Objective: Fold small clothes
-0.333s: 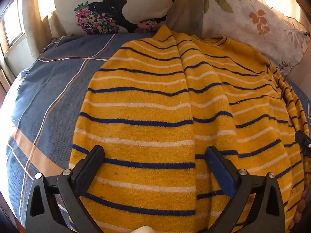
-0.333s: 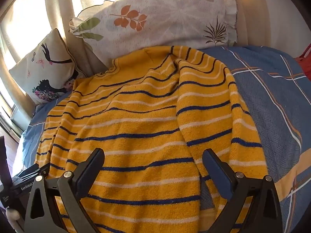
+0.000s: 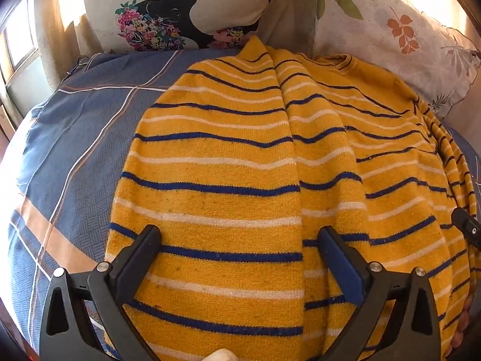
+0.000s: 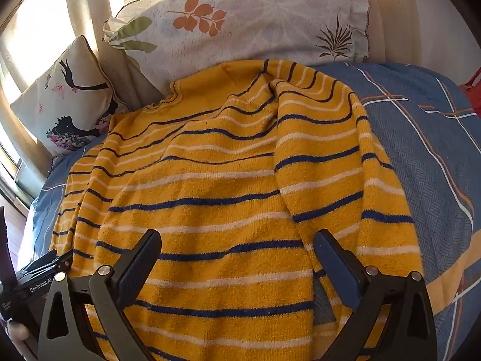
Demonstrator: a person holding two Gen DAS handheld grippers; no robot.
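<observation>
A yellow sweater with blue and white stripes (image 3: pixel 246 162) lies spread on the blue bed, its neck toward the pillows and both sleeves folded in over the body. It also shows in the right wrist view (image 4: pixel 222 186). My left gripper (image 3: pixel 240 240) is open and empty, hovering over the sweater's lower left part. My right gripper (image 4: pixel 237 240) is open and empty over the lower right part, where the folded sleeve (image 4: pixel 336 180) lies. The left gripper's body shows at the lower left edge of the right wrist view (image 4: pixel 36 282).
The blue bedsheet with orange and white lines (image 3: pixel 69 156) extends left of the sweater and right of it (image 4: pixel 430 156). A pillow with a black silhouette print (image 3: pixel 180 9) and a leaf-print pillow (image 4: pixel 258 18) stand at the head. A window (image 3: pixel 15 36) is at the left.
Both views have shifted very slightly; the sweater and both open grippers stay about where they were.
</observation>
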